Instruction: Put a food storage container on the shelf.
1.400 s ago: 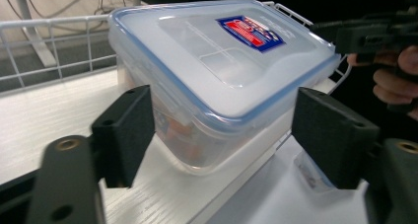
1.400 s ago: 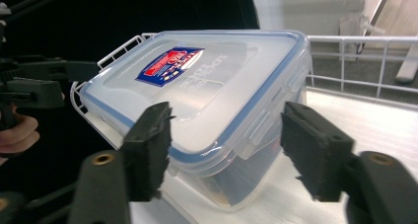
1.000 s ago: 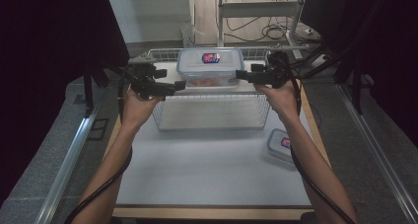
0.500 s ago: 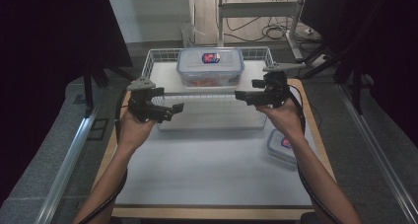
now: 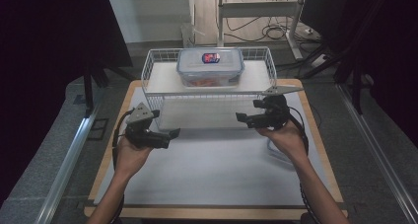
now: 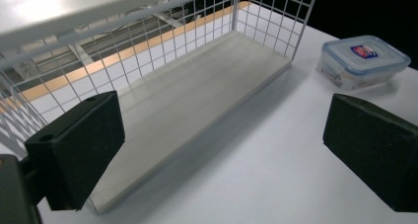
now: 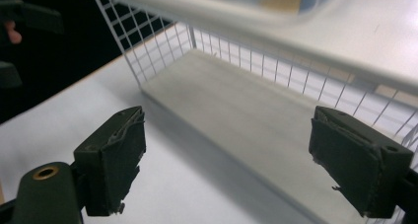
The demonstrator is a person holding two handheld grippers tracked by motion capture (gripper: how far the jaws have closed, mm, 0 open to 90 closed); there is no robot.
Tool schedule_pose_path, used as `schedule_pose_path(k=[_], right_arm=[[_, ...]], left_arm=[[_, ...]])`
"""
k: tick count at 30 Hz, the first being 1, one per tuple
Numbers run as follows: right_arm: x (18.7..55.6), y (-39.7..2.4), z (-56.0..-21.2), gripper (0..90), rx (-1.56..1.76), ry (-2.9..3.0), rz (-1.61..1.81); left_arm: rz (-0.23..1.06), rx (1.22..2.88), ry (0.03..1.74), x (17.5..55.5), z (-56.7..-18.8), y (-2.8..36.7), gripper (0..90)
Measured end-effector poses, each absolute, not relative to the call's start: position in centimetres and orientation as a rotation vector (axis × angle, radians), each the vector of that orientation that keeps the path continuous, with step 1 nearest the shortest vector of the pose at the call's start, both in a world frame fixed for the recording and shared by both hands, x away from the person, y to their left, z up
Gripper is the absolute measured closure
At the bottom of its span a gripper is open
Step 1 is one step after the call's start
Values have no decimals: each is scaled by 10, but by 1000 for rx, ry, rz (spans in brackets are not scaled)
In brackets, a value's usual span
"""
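Observation:
A clear food container with a blue lid rests on the top tier of a white wire rack. The rack's lower board lies bare ahead of my left gripper. Its jaws have just been opening and stand wide apart with nothing between them. It hovers at the rack's front left. My right gripper hovers at the rack's front right, jaws open and empty, facing the lower board. A second lidded container sits on the table to the right, partly behind the right hand.
A white mat covers the wooden table in front of the rack. Dark curtains flank the table. A metal stand and cables sit on the floor behind. The other hand's gripper appears far off in the right gripper view.
Both hands have come down and back toward the person, from beside the container on the top tier to just above the table in front of the rack. The container has stayed put.

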State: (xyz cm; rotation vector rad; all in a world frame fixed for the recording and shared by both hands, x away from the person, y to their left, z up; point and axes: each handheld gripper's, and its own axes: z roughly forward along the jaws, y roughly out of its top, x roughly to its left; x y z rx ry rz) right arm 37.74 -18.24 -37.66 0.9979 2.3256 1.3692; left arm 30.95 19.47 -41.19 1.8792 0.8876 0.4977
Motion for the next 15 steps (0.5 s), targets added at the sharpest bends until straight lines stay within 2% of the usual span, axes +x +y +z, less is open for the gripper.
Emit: schedule_pose_path(k=[15], right_arm=[[346,-201,-420,122,958,2329,1338]], left_arm=[[529,1871,891,275,-455,192,19]])
